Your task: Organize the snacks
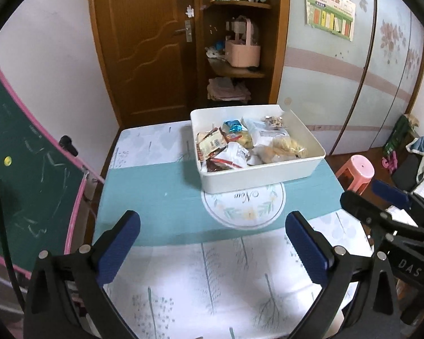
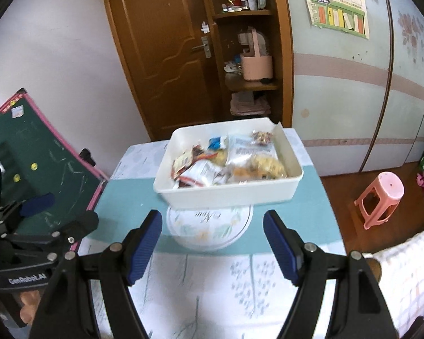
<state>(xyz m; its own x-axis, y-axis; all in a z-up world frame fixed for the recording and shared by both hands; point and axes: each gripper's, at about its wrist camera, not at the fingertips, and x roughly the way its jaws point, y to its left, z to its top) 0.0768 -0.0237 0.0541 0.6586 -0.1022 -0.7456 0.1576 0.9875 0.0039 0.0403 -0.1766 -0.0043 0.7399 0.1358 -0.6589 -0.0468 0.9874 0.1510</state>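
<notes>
Right wrist view alone shows whole pink stool (image 2: 381, 197). White bin (image 1: 257, 180) ahead of fingertips, heaped with snack packets (image 1: 240, 147). Left gripper (image 1: 212, 245), right gripper (image 2: 212, 243): fingers spread, holding nothing.

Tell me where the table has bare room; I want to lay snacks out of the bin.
Free: the near strip between the grippers and the bin, and the teal band left of it toward the chalkboard. Crowded: the bin itself, heaped with snacks.

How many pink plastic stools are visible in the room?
1. The pink plastic stool stands on the wooden floor, right of the table. Others may be hidden.
</notes>
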